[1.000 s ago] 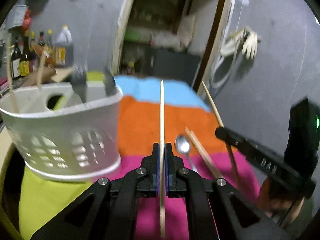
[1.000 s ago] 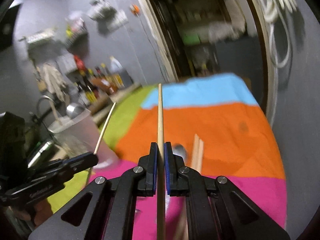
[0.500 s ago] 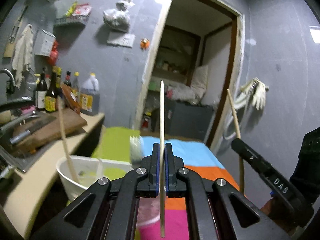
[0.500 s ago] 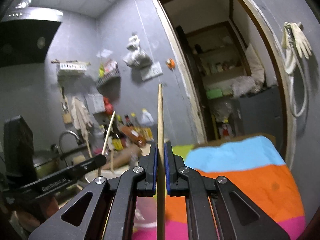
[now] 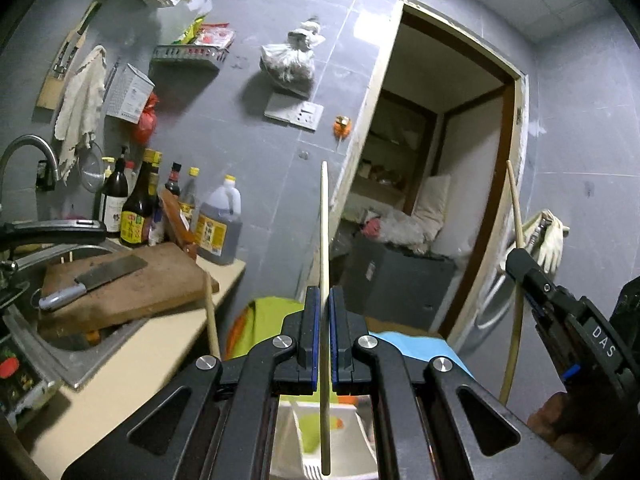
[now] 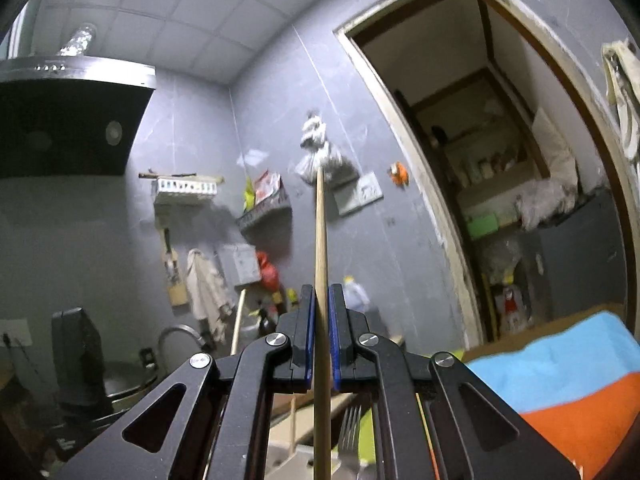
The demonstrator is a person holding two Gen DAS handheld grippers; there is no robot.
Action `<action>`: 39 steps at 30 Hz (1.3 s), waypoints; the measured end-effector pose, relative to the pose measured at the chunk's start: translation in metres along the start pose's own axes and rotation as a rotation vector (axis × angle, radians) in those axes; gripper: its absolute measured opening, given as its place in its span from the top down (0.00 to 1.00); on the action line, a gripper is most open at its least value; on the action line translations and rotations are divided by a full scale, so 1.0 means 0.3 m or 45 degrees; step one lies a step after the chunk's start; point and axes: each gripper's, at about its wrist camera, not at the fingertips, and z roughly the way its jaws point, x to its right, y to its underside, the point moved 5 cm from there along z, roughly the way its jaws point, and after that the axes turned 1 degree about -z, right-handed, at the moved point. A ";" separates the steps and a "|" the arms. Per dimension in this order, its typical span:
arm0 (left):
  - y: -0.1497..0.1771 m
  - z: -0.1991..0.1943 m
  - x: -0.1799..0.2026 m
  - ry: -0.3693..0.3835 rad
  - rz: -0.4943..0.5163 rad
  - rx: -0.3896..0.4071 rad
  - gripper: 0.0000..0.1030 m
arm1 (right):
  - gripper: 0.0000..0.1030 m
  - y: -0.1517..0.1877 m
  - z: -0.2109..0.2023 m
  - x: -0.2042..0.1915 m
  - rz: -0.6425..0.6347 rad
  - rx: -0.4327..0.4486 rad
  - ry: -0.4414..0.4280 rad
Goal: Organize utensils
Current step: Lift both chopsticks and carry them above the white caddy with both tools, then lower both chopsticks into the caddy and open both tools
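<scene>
- Left gripper (image 5: 325,332) clamped on pale chopstick (image 5: 324,240), pointing toward 12 o'clock.
- Right gripper (image 6: 319,332) clamped on darker chopstick (image 6: 321,240), likewise upright.
- White basket (image 5: 360,432) at 6 o'clock, fork (image 6: 349,424) inside.
- Cleaver (image 5: 92,280) on chopping board (image 5: 160,288) at 9 o'clock.

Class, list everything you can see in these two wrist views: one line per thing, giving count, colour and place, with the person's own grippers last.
chopstick in left gripper: one, pale wood, upright between the pads.
chopstick in right gripper: one, tan wood, upright between the pads.
white basket: one, white, below the left gripper, a fork inside.
fork: one, metal, tines up, below the right gripper.
striped cloth: one, blue, orange and green, lower right.
cutting board: one, brown, over the sink.
cleaver: one, steel, on the board.
bottles: several, dark and amber, against the wall.
doorway: one, pale frame, centre right.
left gripper: black, blue pads, shut.
right gripper: black, blue pads, shut.
</scene>
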 end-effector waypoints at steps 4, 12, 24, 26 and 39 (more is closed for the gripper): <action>-0.003 0.042 -0.051 -0.050 -0.014 0.042 0.98 | 0.95 0.025 0.038 0.020 0.025 0.060 0.095; 0.067 0.065 -0.119 -0.117 -0.099 0.103 0.98 | 0.95 0.091 0.052 0.020 -0.038 0.137 0.284; 0.140 0.067 -0.107 -0.117 -0.079 0.126 0.98 | 0.95 0.186 0.075 -0.018 -0.247 0.118 0.323; 0.152 0.073 -0.103 -0.112 -0.063 0.119 0.98 | 0.95 0.200 0.081 -0.017 -0.260 0.104 0.326; 0.224 0.083 -0.076 -0.107 0.014 0.071 0.98 | 0.95 0.279 0.094 -0.010 -0.286 0.002 0.351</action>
